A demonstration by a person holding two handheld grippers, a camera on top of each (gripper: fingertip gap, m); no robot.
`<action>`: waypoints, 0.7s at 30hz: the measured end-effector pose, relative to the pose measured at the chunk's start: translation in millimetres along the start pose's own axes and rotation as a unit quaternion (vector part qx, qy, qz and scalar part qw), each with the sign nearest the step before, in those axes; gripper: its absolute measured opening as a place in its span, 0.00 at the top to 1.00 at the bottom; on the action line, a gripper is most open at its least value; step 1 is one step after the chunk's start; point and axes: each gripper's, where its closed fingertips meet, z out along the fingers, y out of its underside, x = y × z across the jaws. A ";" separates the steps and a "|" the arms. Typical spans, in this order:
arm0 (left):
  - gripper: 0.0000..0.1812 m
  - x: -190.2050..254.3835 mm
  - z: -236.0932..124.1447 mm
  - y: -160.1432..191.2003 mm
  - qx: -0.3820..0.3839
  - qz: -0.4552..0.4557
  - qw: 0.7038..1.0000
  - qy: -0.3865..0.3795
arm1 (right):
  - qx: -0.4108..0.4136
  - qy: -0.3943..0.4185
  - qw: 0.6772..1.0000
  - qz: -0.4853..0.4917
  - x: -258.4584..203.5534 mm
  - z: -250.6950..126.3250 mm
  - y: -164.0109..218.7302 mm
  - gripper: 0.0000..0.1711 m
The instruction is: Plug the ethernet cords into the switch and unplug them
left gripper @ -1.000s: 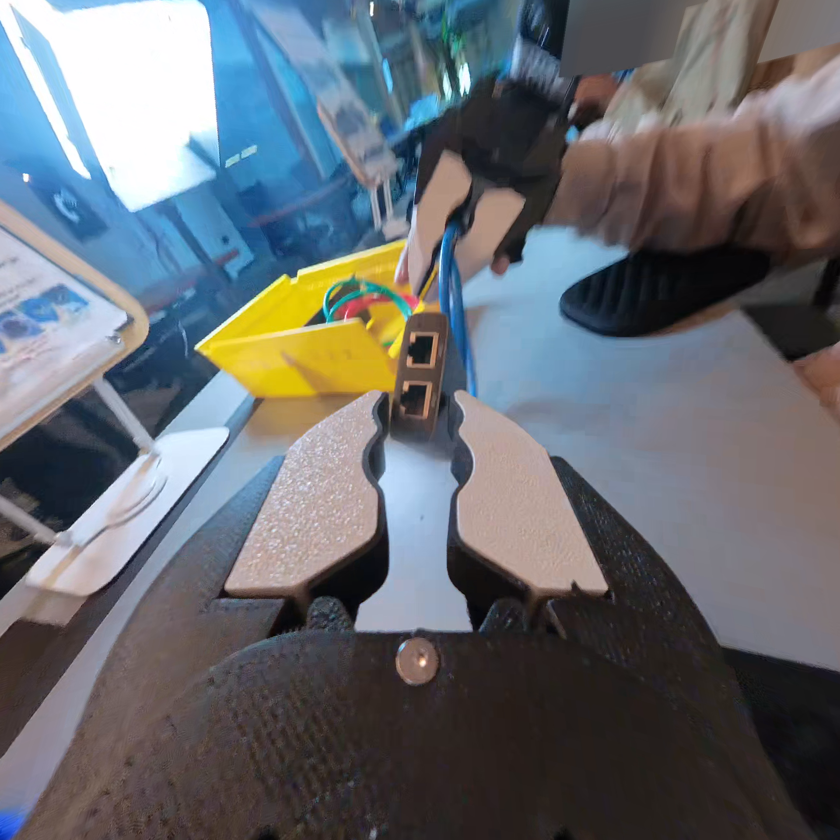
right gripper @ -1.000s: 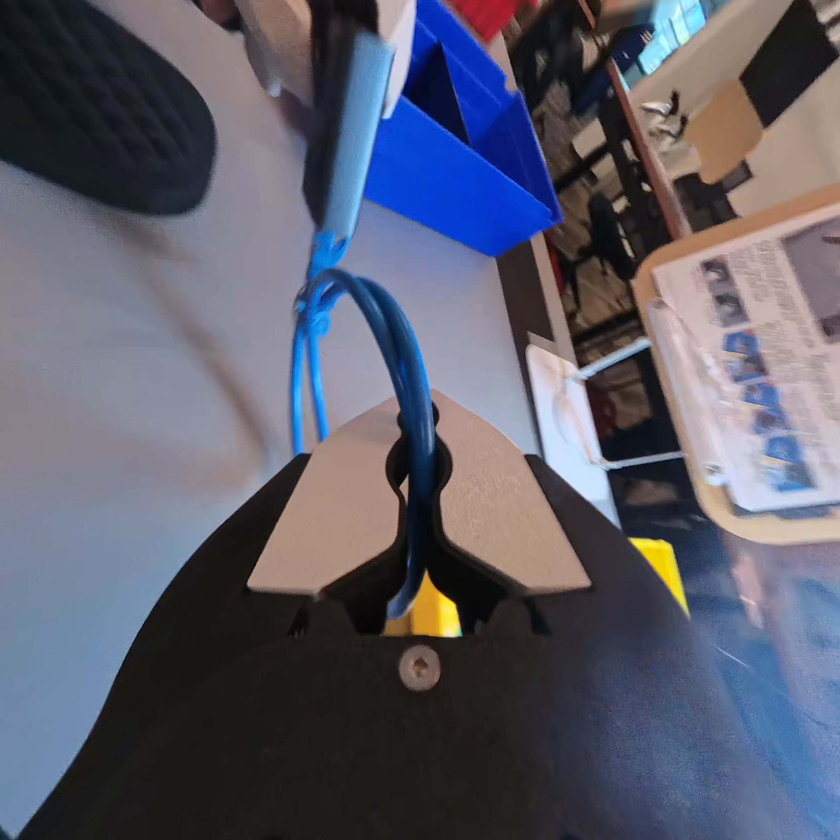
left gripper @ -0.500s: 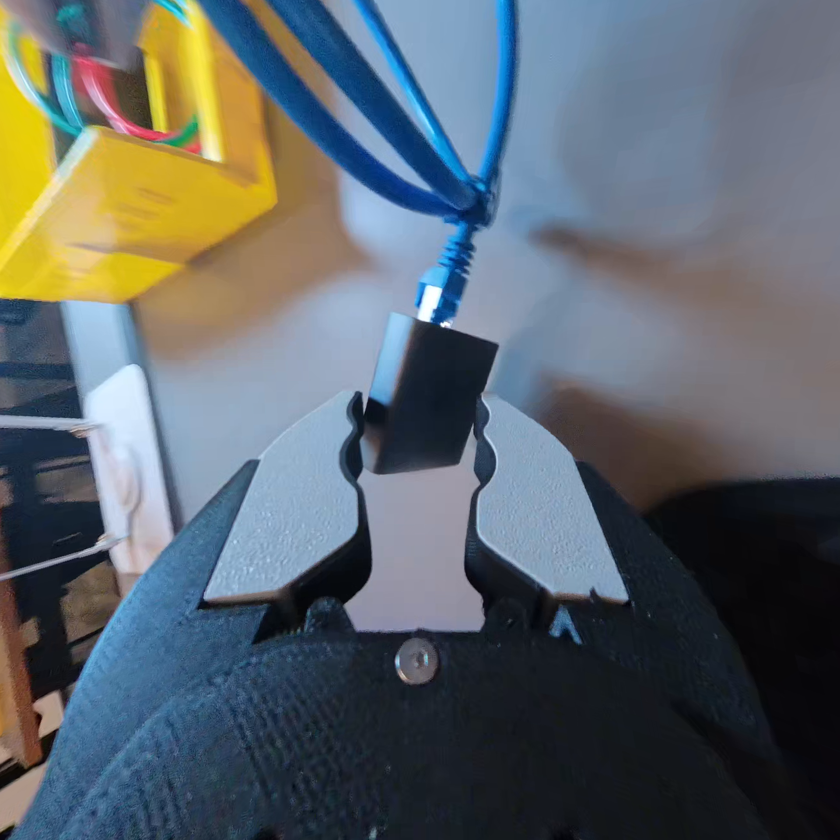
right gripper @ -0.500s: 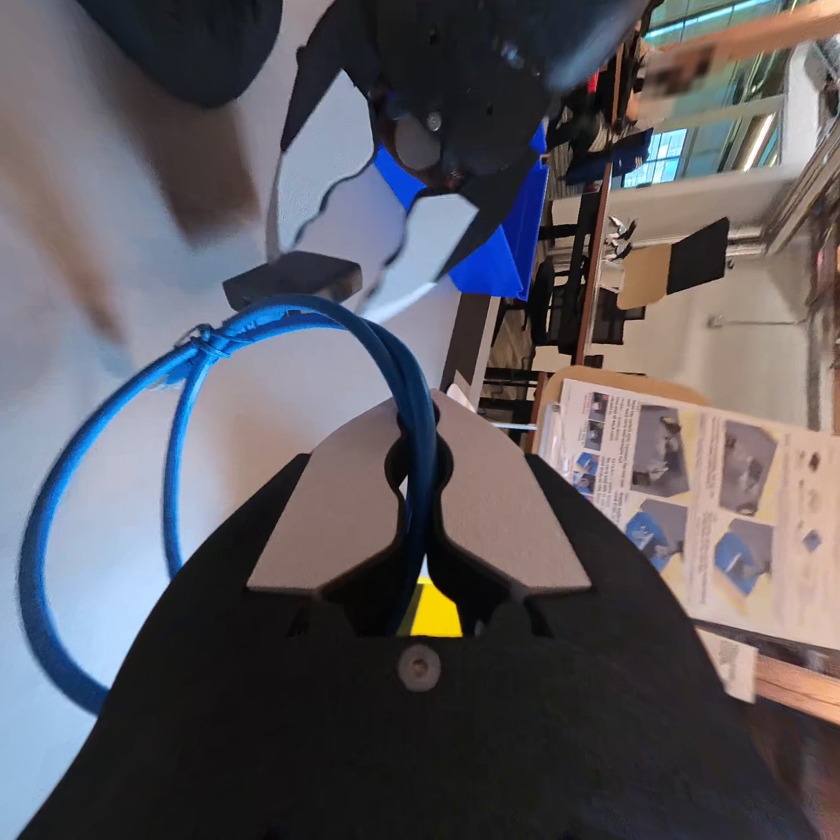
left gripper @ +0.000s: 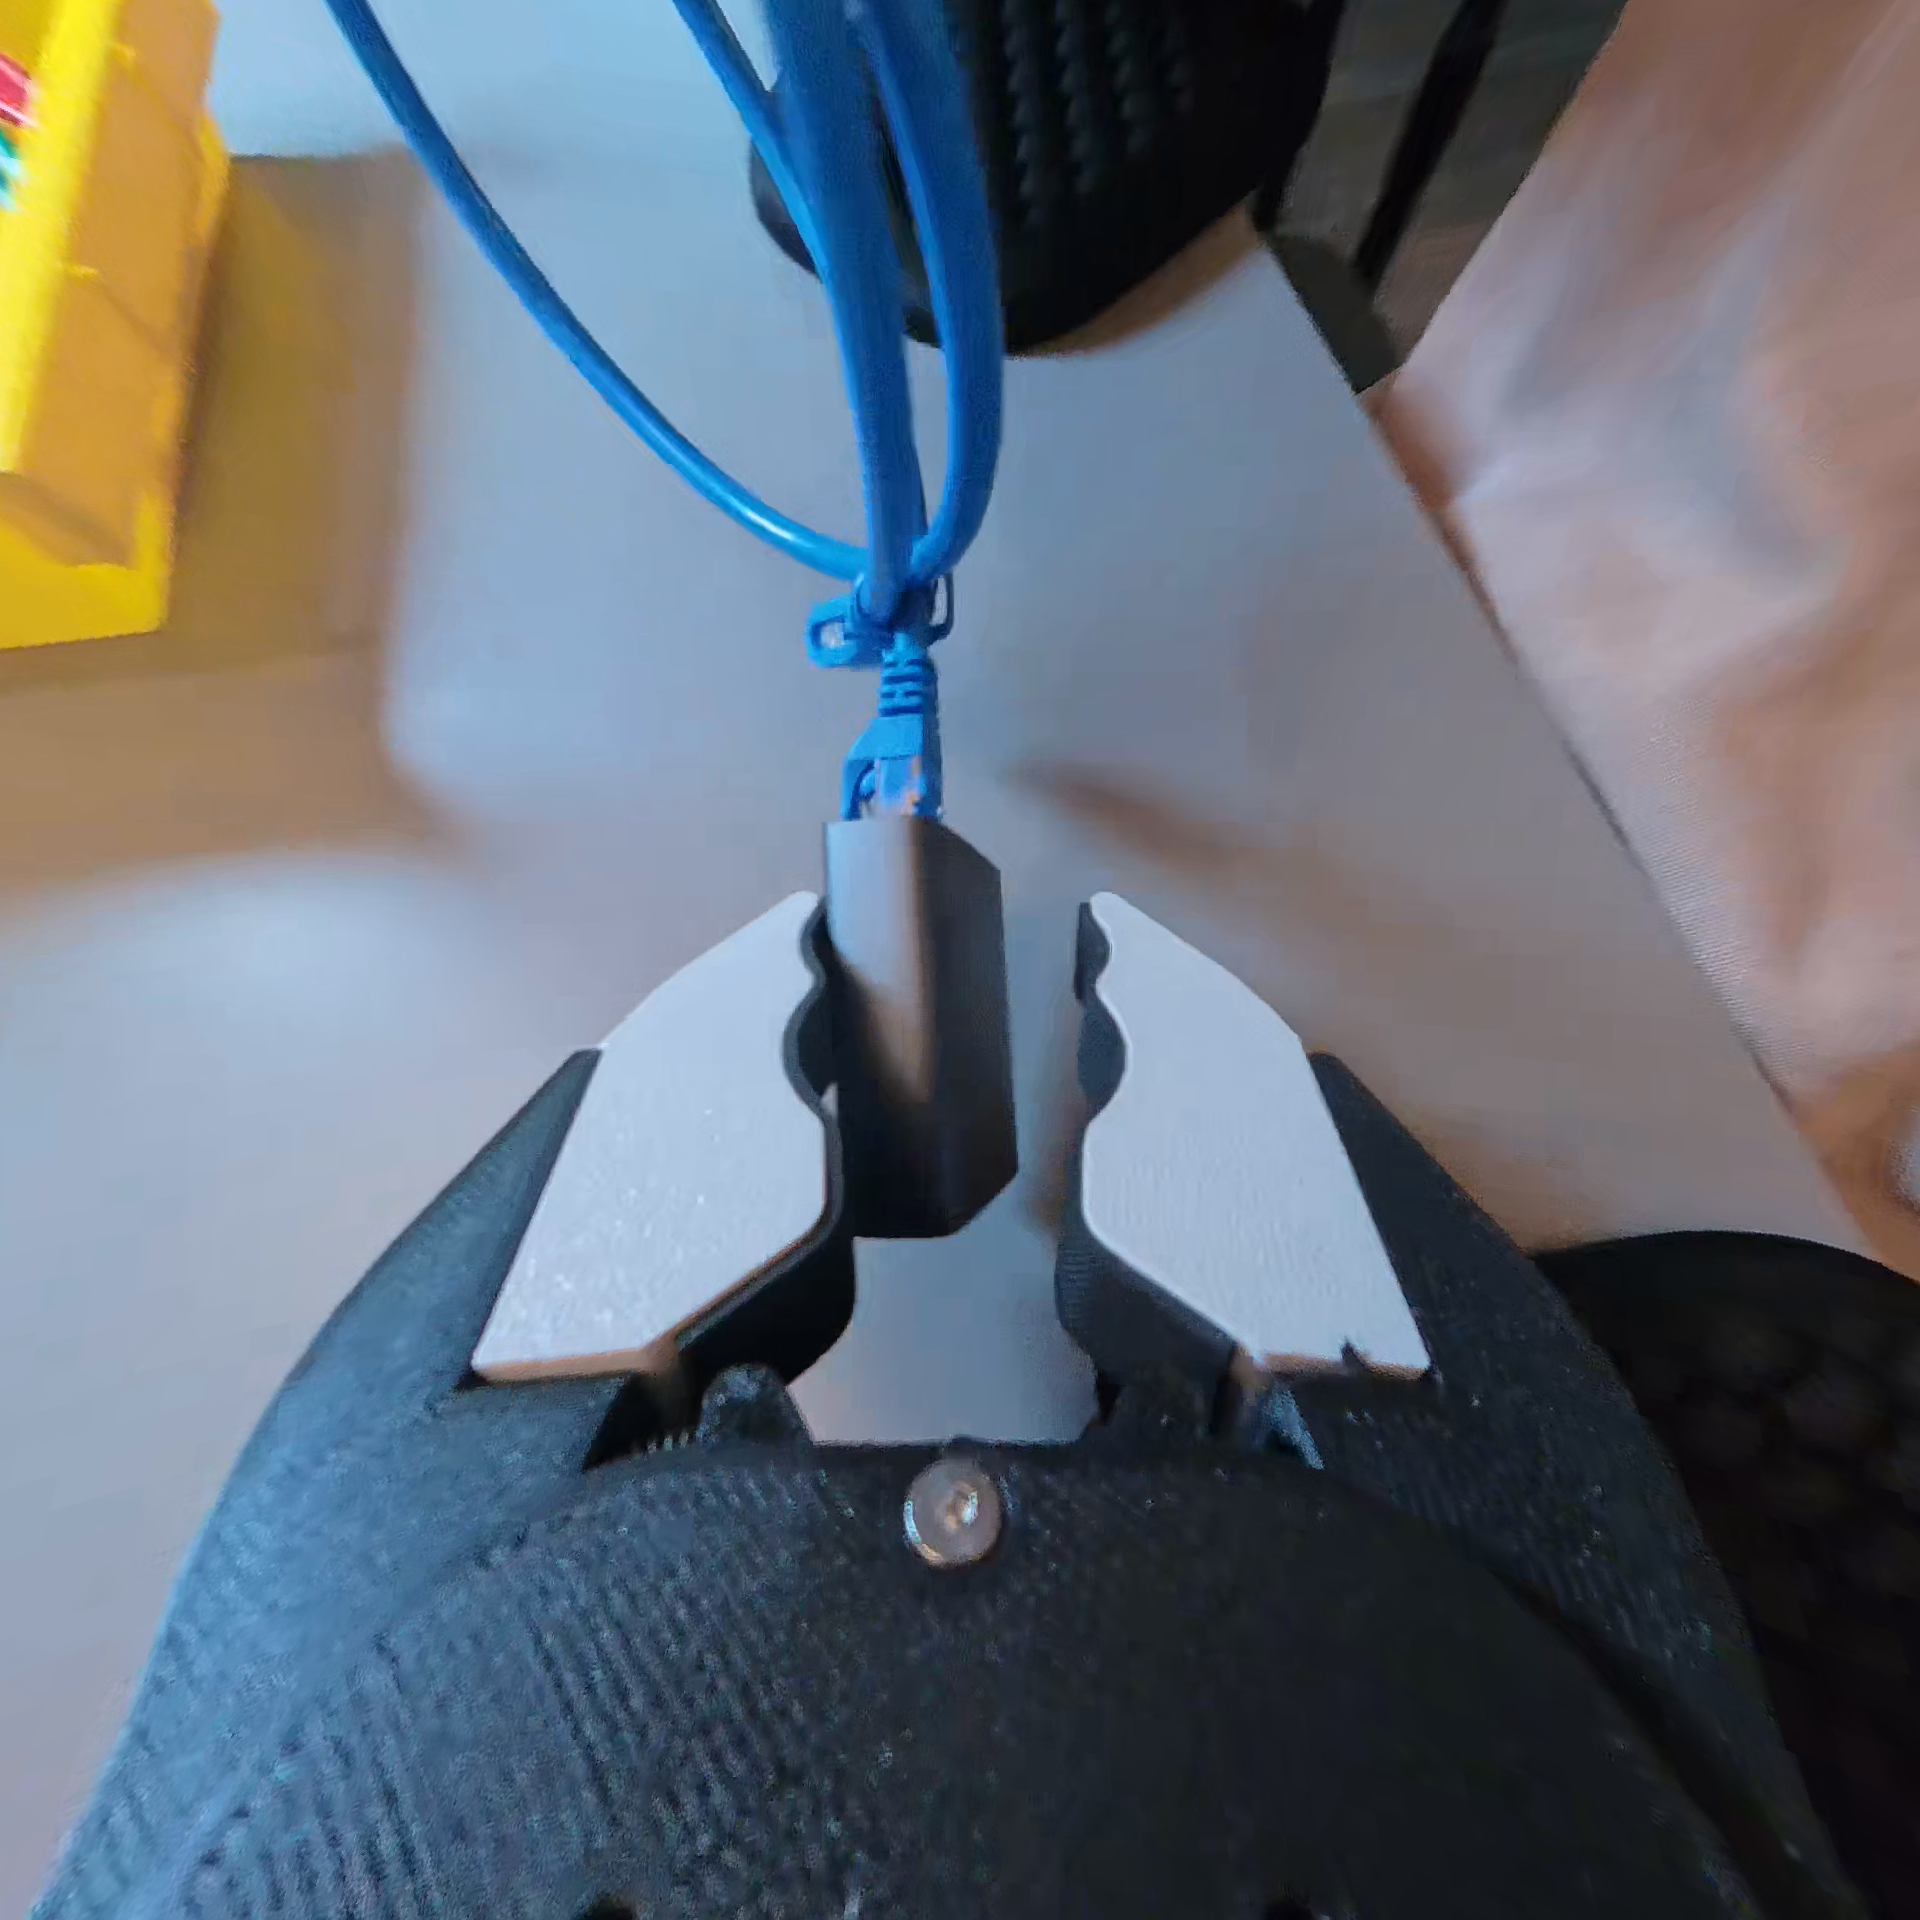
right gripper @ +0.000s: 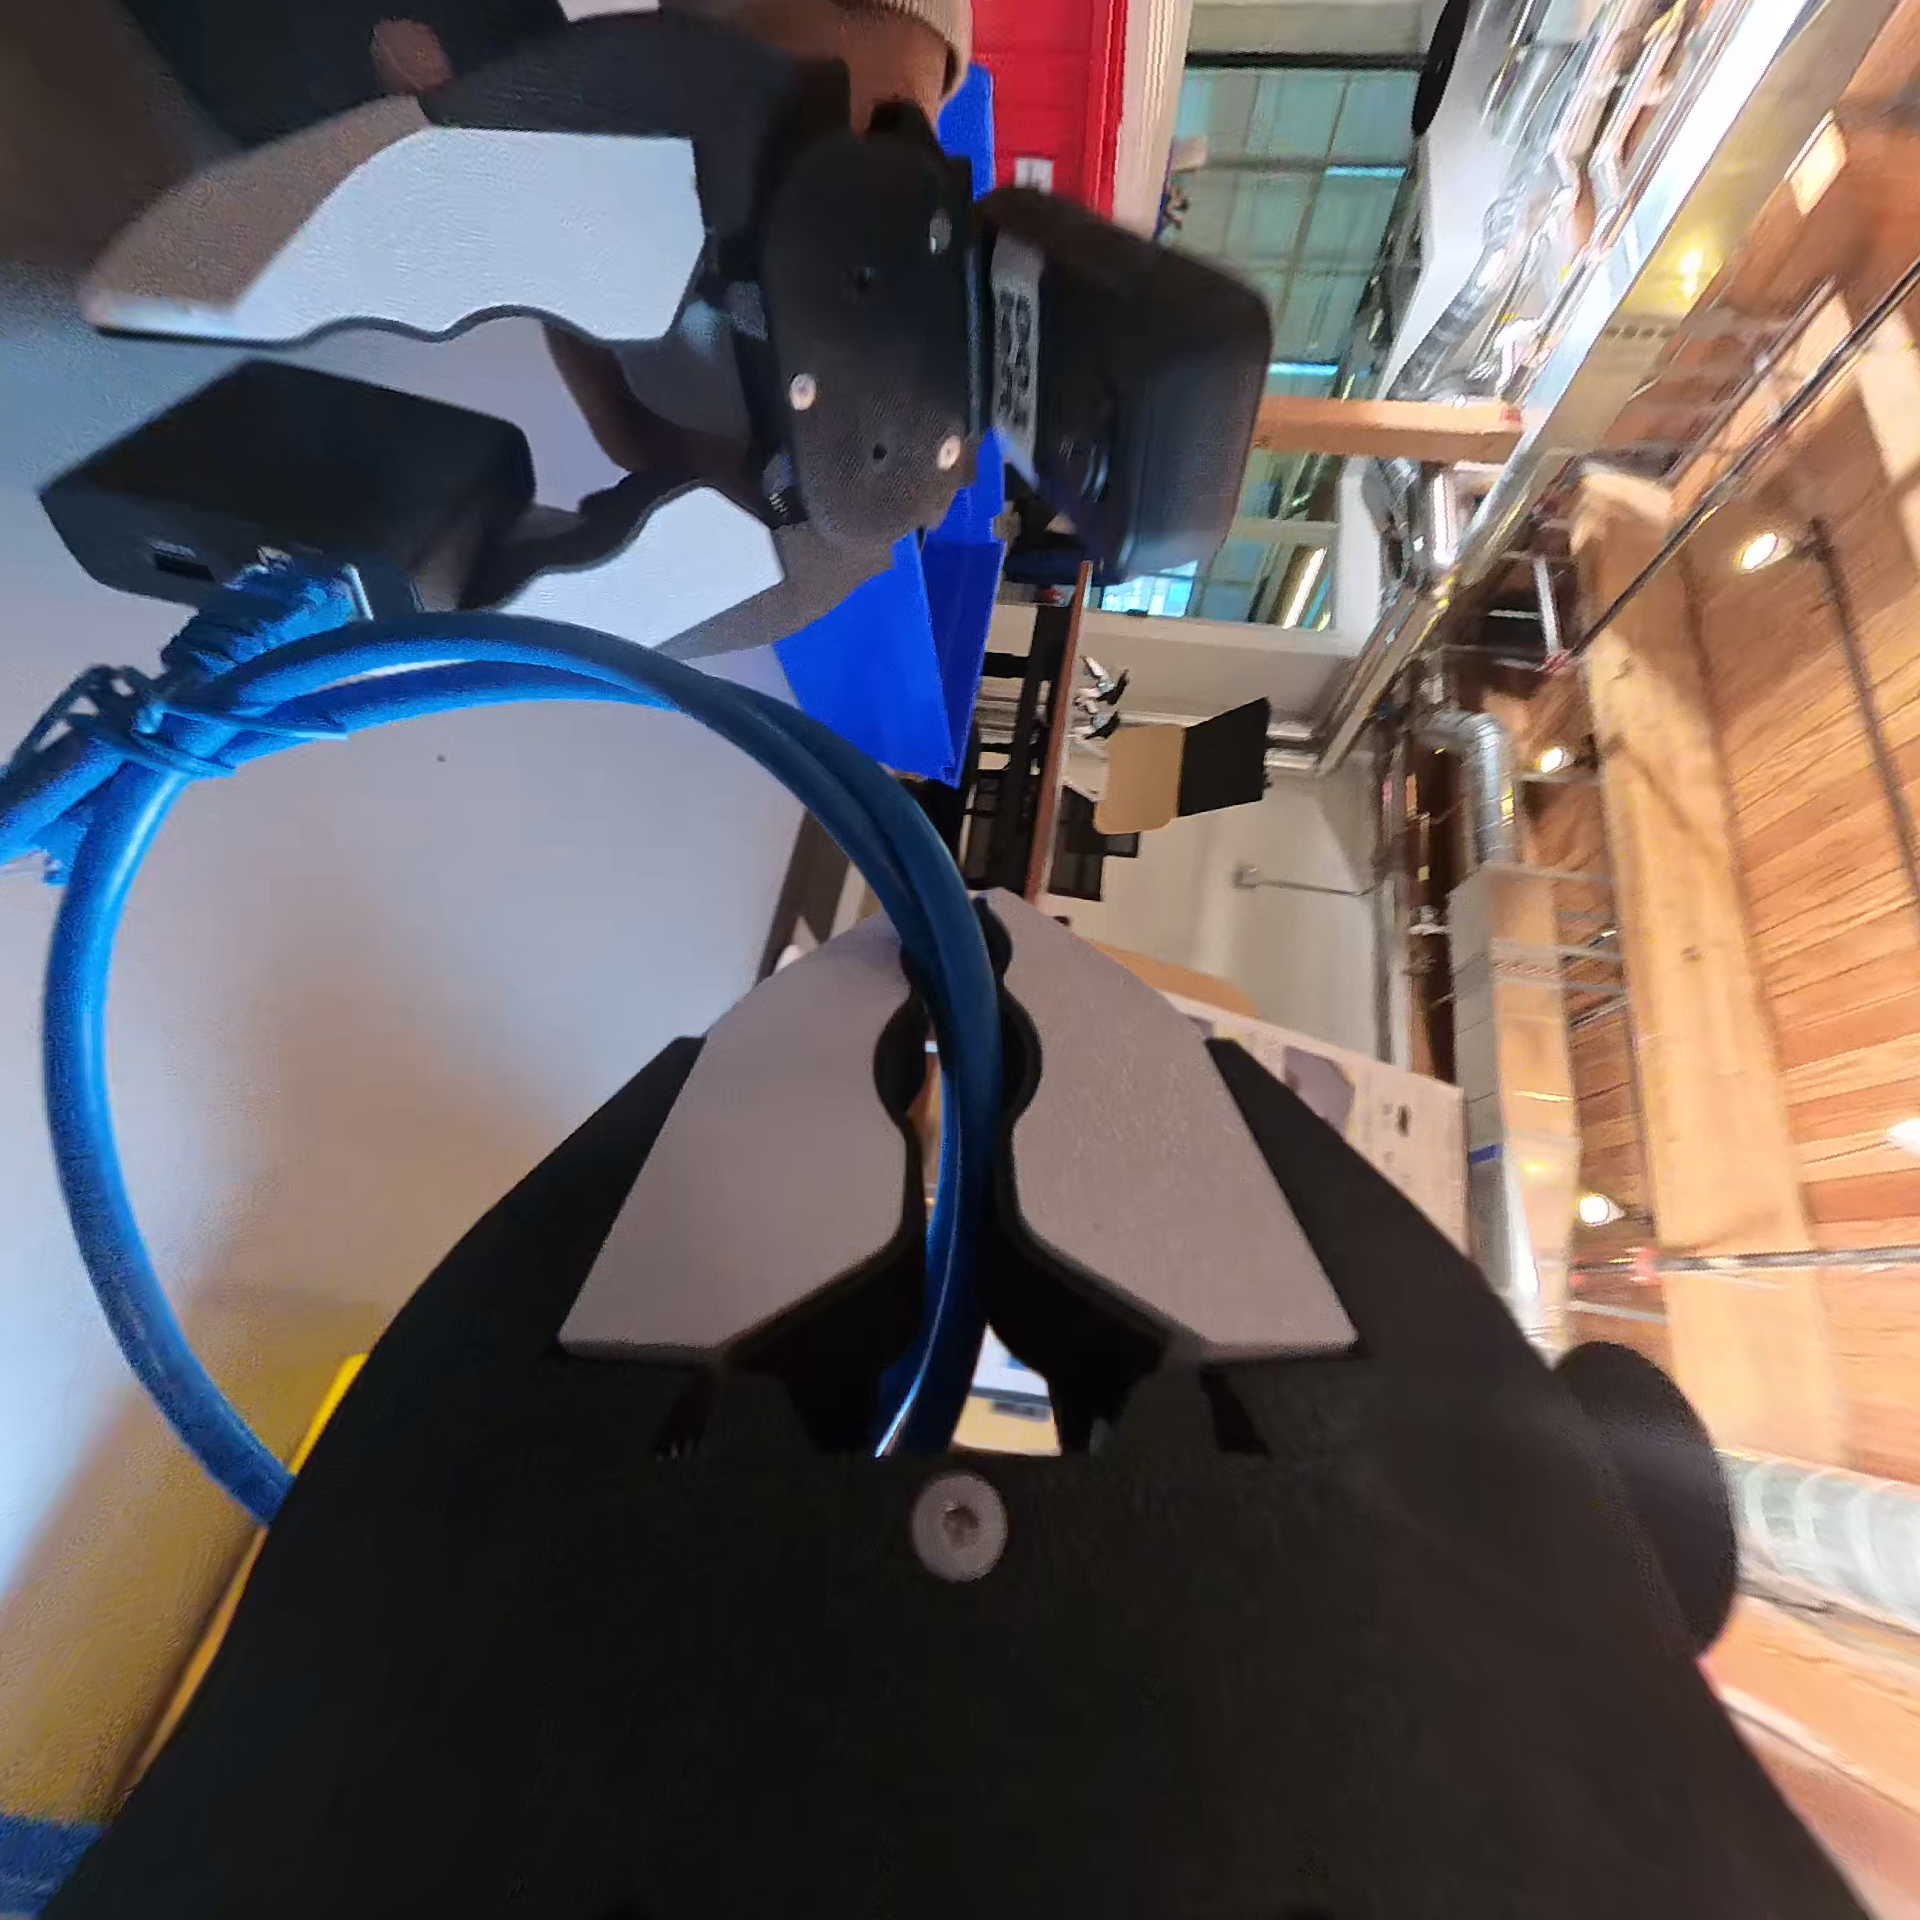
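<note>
Left wrist view, nearest: the left gripper (left gripper: 945, 914) stands part open. The black switch (left gripper: 920, 1029) lies between its fingers against the left finger (left gripper: 675, 1143); a clear gap separates it from the right finger. Whether the switch is supported by anything beyond that one contact cannot be determined. The port face points away from this camera and is hidden.

Beyond the switch, the blue plug (left gripper: 894, 769) of the ethernet cord (left gripper: 644, 416) is seated in its far end. The cord is bundled by a tie just above the plug, and its loops run up out of the picture. The pale desk (left gripper: 623, 810) beneath is blurred, with open surface on both sides of the gripper. A yellow bin (left gripper: 83, 364) is cut off at the left edge; a person's sleeve (left gripper: 1714, 520) fills the right edge.

Right wrist view, nearest: the right gripper (right gripper: 961, 935) is closed on the ethernet cord (right gripper: 83, 1091), which passes through the notch between the fingers. The cord's lower run is hidden behind the gripper body. Farther off, the cord arcs to the switch (right gripper: 281, 468), where the plug (right gripper: 301, 597) enters one port. The left gripper (right gripper: 312, 416) brackets the switch, its upper finger standing clear of it. A blue bin (right gripper: 883, 665) behind is mostly hidden. The room beyond the desk edge is blurred.
</note>
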 end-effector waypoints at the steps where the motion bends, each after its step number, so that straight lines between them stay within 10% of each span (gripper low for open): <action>1: 0.83 0.8 1.9 0.5 0.001 -0.005 1.000 0.008 | 0.000 0.007 1.000 -0.013 2.6 0.0 -2.7 0.97; 7: 0.88 -32.0 -3.6 17.9 -0.072 0.021 0.989 -0.126 | -0.043 0.005 0.999 0.016 0.9 2.2 17.8 0.97; 13: 0.88 -74.0 -47.2 34.9 -0.084 -0.027 0.952 -0.292 | -0.130 -0.029 0.923 0.362 6.3 -24.7 70.9 0.76; 17: 0.88 -89.7 -67.8 46.3 -0.064 -0.083 0.934 -0.341 | -0.068 0.045 0.892 0.445 34.4 -51.6 58.4 0.83; 21: 0.88 -91.0 -67.8 43.6 -0.069 -0.069 0.931 -0.352 | -0.051 -0.072 0.902 0.423 -20.4 -20.1 14.1 0.86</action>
